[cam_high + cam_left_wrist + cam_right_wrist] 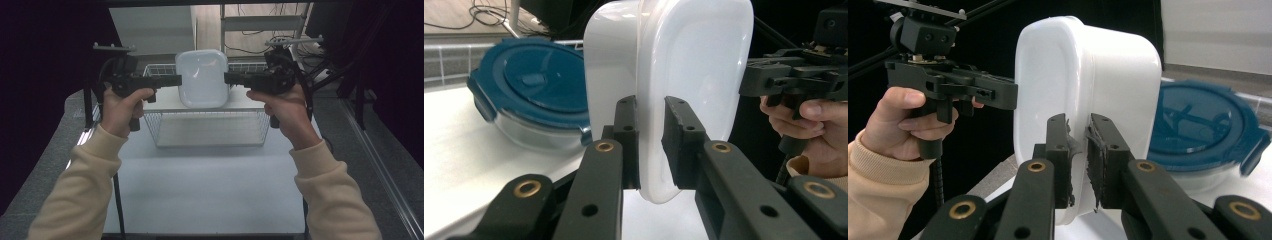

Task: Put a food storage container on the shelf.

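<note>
White tub [202, 78], blue lid [536, 80]

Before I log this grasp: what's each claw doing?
Left claw: shut on the white container's rim.
Right claw: shut on the same container's opposite rim.

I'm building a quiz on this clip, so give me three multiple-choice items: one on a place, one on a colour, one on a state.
1. Where is the white container?
A. Held up between both grippers
B. Lying in the wire basket
C. On the floor

2. What colour is the round container's lid?
A. Red
B. Dark blue
C. Yellow

3. How is the left gripper?
A. Wide open
B. Lying on the table
C. Shut on the white container's rim

Key: 1 A, the left gripper and the right gripper each clamp one edge; 2 B, seen in both gripper views; 3 C, its jaws pinch the rim.
</note>
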